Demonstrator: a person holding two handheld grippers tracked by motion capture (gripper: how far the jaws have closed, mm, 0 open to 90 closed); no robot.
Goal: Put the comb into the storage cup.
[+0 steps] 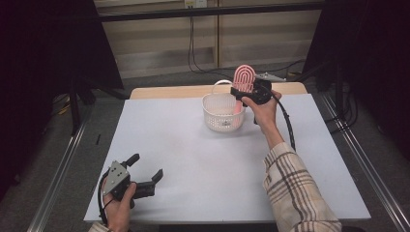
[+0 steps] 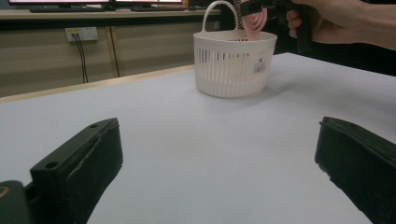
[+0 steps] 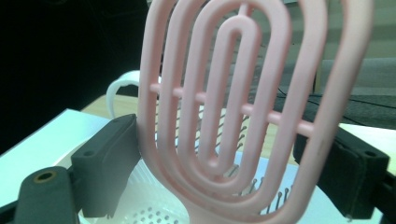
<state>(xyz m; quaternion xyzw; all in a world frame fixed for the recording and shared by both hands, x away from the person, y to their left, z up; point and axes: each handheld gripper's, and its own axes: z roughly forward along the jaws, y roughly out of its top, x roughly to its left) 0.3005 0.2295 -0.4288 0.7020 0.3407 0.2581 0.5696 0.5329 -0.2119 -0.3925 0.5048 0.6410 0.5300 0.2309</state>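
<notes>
two tools: right tool [image 1: 243, 90] over white basket [image 1: 212, 116], jaws flanking pink hairbrush [image 1: 244, 77] standing handle-down inside, grip unclear; left tool [image 1: 145, 169] wide, bare, low above surface [image 1: 193, 159].

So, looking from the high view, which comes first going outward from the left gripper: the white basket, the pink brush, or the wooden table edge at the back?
1. White slatted plastic basket, mid-table, up and right of the left gripper.
2. Pink looped plastic hairbrush, standing in the basket's far right side.
3. Wooden table edge at the back looks about as far as the brush; too close to call.
</notes>
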